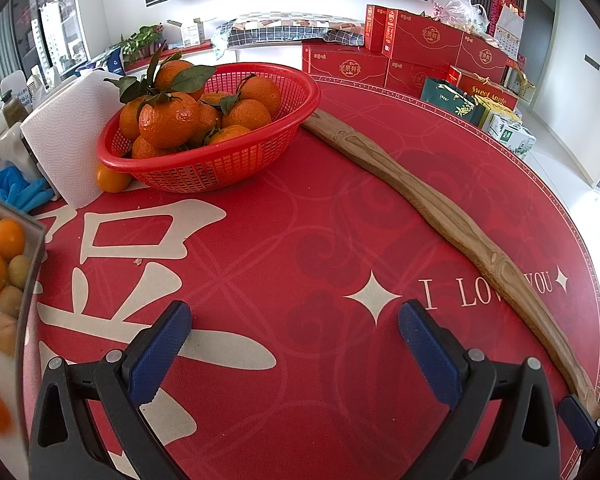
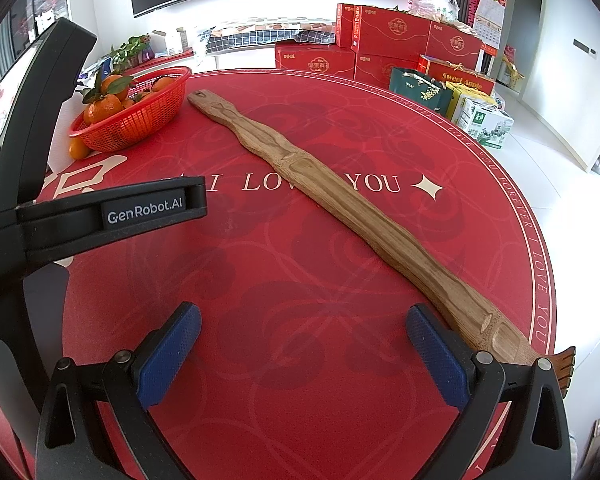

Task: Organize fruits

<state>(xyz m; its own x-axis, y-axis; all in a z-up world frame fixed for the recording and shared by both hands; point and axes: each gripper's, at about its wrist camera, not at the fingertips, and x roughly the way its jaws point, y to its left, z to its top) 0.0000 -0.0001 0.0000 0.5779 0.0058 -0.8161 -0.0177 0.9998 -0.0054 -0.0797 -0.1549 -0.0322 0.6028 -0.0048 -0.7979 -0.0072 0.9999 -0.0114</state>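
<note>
both the left gripper (image 1: 296, 324) and the right gripper (image 2: 304, 328) hover empty with jaws spread wide, likely readying a pick. the leafy orange mandarins (image 1: 170, 120) sit heaped in a red plastic mesh basket (image 1: 236, 160) at the round red table's (image 1: 300, 232) far-left edge, one loose small orange fruit (image 1: 110, 178) touching its base.

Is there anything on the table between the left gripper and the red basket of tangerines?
Nothing visible. The left gripper is open over bare red tablecloth, which runs clear up to the red basket of tangerines. The long wooden back scratcher lies off to the right of that path.
</note>
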